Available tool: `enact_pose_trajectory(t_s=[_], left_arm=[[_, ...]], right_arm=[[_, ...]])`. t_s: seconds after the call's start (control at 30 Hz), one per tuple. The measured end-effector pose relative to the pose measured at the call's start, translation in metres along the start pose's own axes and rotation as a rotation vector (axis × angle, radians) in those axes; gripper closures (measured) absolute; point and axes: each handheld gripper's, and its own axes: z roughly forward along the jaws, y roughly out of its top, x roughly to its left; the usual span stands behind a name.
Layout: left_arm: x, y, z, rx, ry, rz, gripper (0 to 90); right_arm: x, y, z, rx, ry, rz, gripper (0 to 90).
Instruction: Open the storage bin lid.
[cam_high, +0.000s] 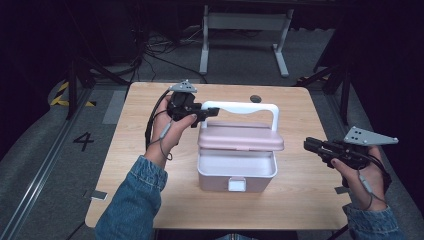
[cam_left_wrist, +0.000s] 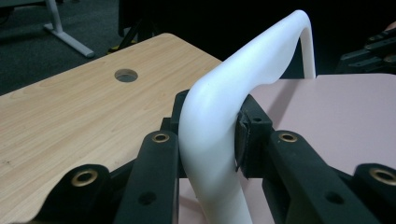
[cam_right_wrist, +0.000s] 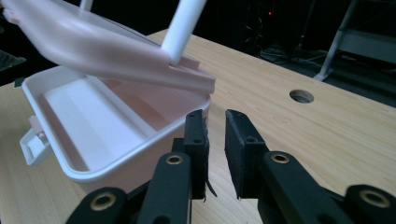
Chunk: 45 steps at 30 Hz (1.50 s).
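High view: a pink box (cam_high: 237, 172) sits near the middle of the wooden surface (cam_high: 125, 165), its long axis running left to right, parallel to the near edge. Its white latch (cam_high: 237, 184) faces the near edge. The pink lid (cam_high: 241, 138) is raised off the box's front rim, hinged along the far side and lying close to level above the open interior. A white handle (cam_high: 240, 107) arches over the lid, also running left to right.

The left tongs (cam_high: 209, 112) reach in from the left and are clamped on the handle's left corner; in the left gripper view the two black jaws press against either side of the white bar (cam_left_wrist: 210, 140) where it bends. The left hand (cam_high: 169, 130) holds them over the far-left part of the surface.

The right tongs (cam_high: 312, 145) hover over the right edge of the surface, pointing left toward the box and apart from it. In the right gripper view their jaws stand slightly apart with nothing between them, the box's corner (cam_right_wrist: 154, 140) just beyond them. The right hand (cam_high: 362, 170) holds them.

A round hole (cam_high: 255, 98) sits near the far edge of the surface.
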Motion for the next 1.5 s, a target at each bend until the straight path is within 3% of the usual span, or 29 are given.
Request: enact_pose_trajectory(t_s=[0.23,0.5,0.67,1.0,1.1,1.2,1.23,1.3,1.4,1.5], left_arm=[[0.01,0.004,0.004,-0.004,-0.015,-0.035,73.9],[0.016,0.011,0.007,-0.005,-0.009,-0.046,73.4],[0.02,0.011,0.013,0.004,0.017,-0.042,74.1],[0.017,0.008,0.01,-0.009,0.008,-0.032,73.1],[0.015,0.006,0.008,-0.021,-0.003,-0.024,67.2],[0.014,0.005,0.006,-0.042,0.003,-0.033,48.4],[0.014,0.005,0.004,-0.049,0.021,-0.03,48.4],[0.014,0.004,0.001,-0.065,0.051,-0.026,37.5],[0.013,0.002,-0.008,-0.086,0.082,-0.013,33.7],[0.012,0.001,-0.014,-0.095,0.086,0.001,31.7]], right_arm=[[0.008,0.004,0.004,0.004,0.013,-0.025,84.4],[0.023,0.012,0.017,-0.007,0.052,-0.054,89.3],[0.033,0.015,0.029,-0.037,0.064,-0.057,90.0],[0.048,0.027,0.049,-0.108,0.094,-0.082,90.0],[0.048,0.027,0.052,-0.118,0.097,-0.083,90.0],[0.048,0.027,0.052,-0.113,0.098,-0.081,90.0],[0.048,0.027,0.053,-0.113,0.098,-0.084,90.0],[0.049,0.027,0.053,-0.116,0.099,-0.088,90.0],[0.049,0.027,0.053,-0.115,0.1,-0.09,90.0],[0.049,0.028,0.052,-0.116,0.101,-0.087,90.0]])
